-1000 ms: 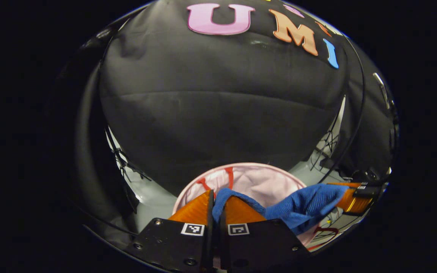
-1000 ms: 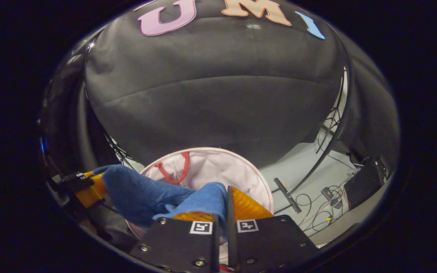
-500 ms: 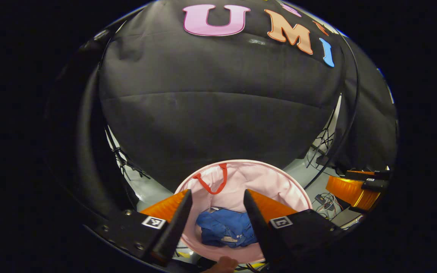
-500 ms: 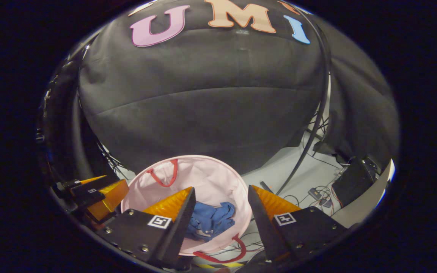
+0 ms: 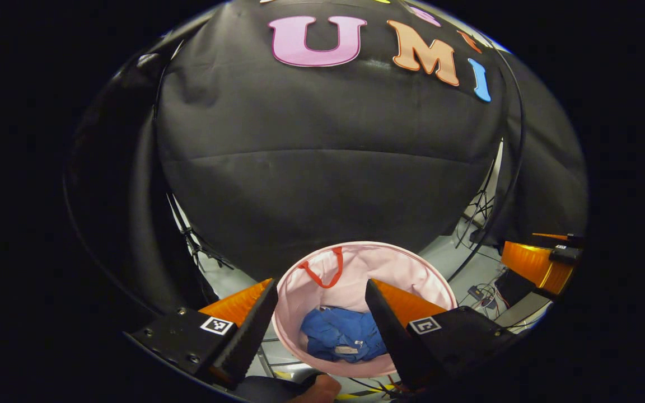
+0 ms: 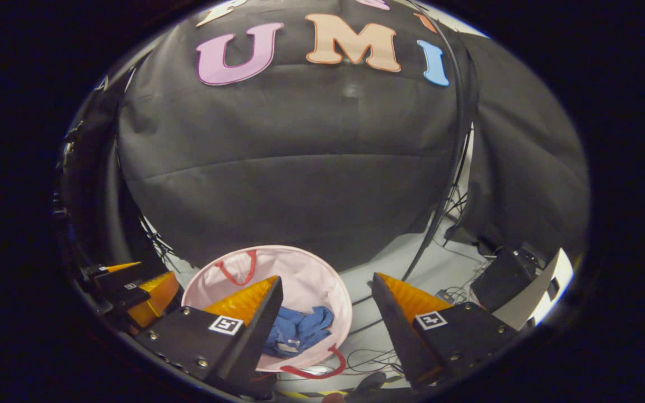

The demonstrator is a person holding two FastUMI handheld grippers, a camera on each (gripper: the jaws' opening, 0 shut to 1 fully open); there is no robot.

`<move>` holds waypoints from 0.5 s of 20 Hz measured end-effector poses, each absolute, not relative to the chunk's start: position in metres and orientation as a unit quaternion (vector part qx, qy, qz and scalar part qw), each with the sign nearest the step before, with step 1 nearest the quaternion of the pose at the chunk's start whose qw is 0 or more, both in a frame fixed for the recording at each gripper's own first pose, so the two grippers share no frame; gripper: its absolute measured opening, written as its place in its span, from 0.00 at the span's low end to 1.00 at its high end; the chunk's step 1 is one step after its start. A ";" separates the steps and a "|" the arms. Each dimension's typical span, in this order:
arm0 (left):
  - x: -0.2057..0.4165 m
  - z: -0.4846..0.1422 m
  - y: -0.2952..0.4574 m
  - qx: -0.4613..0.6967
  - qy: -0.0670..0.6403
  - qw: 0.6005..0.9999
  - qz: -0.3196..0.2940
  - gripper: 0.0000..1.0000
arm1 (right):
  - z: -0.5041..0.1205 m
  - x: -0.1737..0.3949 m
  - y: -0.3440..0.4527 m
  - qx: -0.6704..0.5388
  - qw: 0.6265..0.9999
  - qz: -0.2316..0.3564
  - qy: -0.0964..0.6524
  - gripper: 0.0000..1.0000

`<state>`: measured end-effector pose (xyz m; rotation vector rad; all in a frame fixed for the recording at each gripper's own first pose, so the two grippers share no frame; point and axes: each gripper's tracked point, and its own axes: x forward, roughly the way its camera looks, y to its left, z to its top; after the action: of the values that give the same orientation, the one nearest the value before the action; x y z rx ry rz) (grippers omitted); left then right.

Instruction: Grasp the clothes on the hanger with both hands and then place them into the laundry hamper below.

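Left gripper: the left gripper (image 5: pixel 318 302) sits at the bottom centre of the left gripper view, its 2 black fingers with orange backs spread wide apart and holding nothing; it also shows as an orange and black shape at the lower left edge of the right gripper view
Right gripper: the right gripper (image 6: pixel 327 299) fills the bottom of the right gripper view, its 2 fingers likewise spread wide with nothing between them; in the left gripper view it appears at the right edge as an orange block with a black tip
Clothes: the crumpled blue cloth garment (image 5: pixel 342 340) lies at the bottom of the hamper, seen through the gap between the left gripper's fingers; in the right gripper view it lies low in the hamper, just right of the left-hand finger, touched by neither gripper
Hamper: the round pale pink fabric laundry hamper (image 5: pixel 412 263) with red strap handles stands open on the floor, lower centre of the left gripper view and lower left of centre in the right gripper view; 1 red handle hangs on its far inner wall, another curls at its near rim
Floor: the pale grey floor (image 6: pixel 412 263) carries loose black cables and a black box to the lower right of the right gripper view
Person: a fingertip (image 5: pixel 322 389) peeks in at the very bottom edge of the left gripper view
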<state>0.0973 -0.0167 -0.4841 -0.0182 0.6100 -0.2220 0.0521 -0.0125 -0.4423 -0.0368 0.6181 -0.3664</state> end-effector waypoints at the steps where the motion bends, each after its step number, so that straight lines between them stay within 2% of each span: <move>1: 0.098 -0.472 -0.014 -0.011 0.291 0.951 -0.108 0.98 | -0.431 0.051 -0.013 -0.031 0.937 -0.183 0.295 0.96; 10: 0.108 -0.355 0.008 -0.021 0.214 0.972 -0.092 0.98 | -0.334 0.056 0.010 -0.028 0.961 -0.162 0.220 0.96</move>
<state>0.1081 0.0085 -0.3549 -0.0434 0.4315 -0.1855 0.0560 0.0097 -0.3340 -0.0572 0.4460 -0.3283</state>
